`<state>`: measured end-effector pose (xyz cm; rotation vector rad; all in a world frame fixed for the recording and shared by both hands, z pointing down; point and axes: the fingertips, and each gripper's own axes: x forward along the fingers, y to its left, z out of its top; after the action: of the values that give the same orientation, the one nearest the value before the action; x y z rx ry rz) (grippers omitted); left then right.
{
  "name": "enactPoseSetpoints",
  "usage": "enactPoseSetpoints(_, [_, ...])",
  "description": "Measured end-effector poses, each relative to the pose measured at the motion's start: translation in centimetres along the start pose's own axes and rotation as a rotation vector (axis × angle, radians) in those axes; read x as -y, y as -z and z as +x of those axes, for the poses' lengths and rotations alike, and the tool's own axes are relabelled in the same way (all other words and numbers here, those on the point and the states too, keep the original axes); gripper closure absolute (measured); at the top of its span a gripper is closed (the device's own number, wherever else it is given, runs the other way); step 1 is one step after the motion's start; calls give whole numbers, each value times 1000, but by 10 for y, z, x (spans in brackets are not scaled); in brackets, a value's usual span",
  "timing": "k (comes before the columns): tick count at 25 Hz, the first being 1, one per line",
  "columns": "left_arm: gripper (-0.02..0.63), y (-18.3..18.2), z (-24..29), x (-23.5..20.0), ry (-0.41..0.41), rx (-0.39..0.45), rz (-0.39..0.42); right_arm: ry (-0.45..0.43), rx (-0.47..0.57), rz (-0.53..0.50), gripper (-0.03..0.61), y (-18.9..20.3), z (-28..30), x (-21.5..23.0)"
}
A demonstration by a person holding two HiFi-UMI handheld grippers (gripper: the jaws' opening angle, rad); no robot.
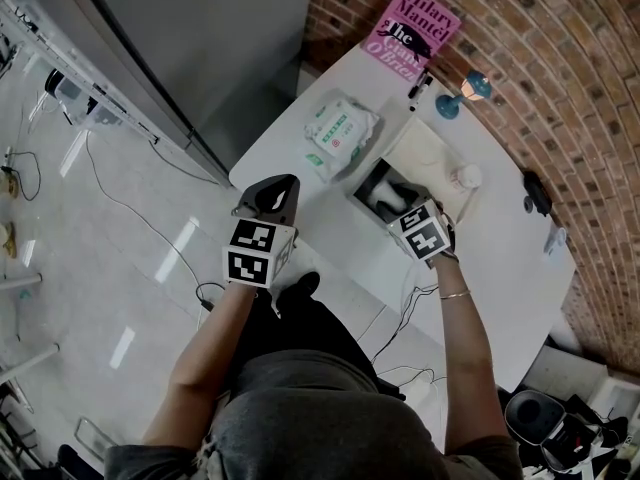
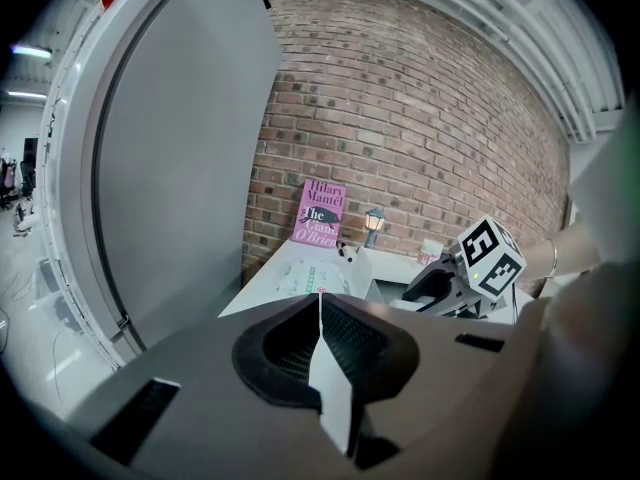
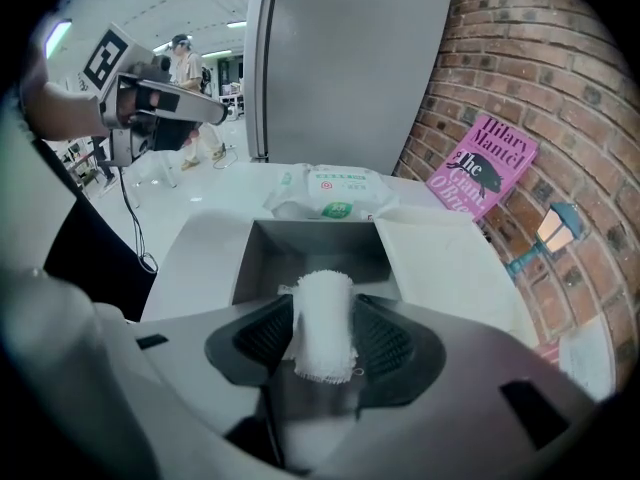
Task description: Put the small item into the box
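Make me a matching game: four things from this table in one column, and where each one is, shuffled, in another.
1 bandage roll
2 pink book
3 wipes packet
4 blue lamp

A leans on the brick wall
B lies flat beside the box
C between the right gripper's jaws
D stands upright near the book

Pairs: 1-C, 2-A, 3-B, 4-D

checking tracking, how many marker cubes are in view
2: the left cube on the left gripper beside the table, the right cube on the right gripper at the open box.
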<state>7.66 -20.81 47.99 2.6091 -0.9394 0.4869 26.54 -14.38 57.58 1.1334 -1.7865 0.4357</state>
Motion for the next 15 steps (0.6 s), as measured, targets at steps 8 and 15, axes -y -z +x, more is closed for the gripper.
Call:
enactPoseSetpoints(8, [588, -6, 6, 5, 29, 5, 11, 19, 129, 181, 396, -15, -24, 11])
enactPoseSetpoints(15, [588, -12, 13, 16, 65, 7, 36, 48, 287, 381, 426, -30, -54, 16])
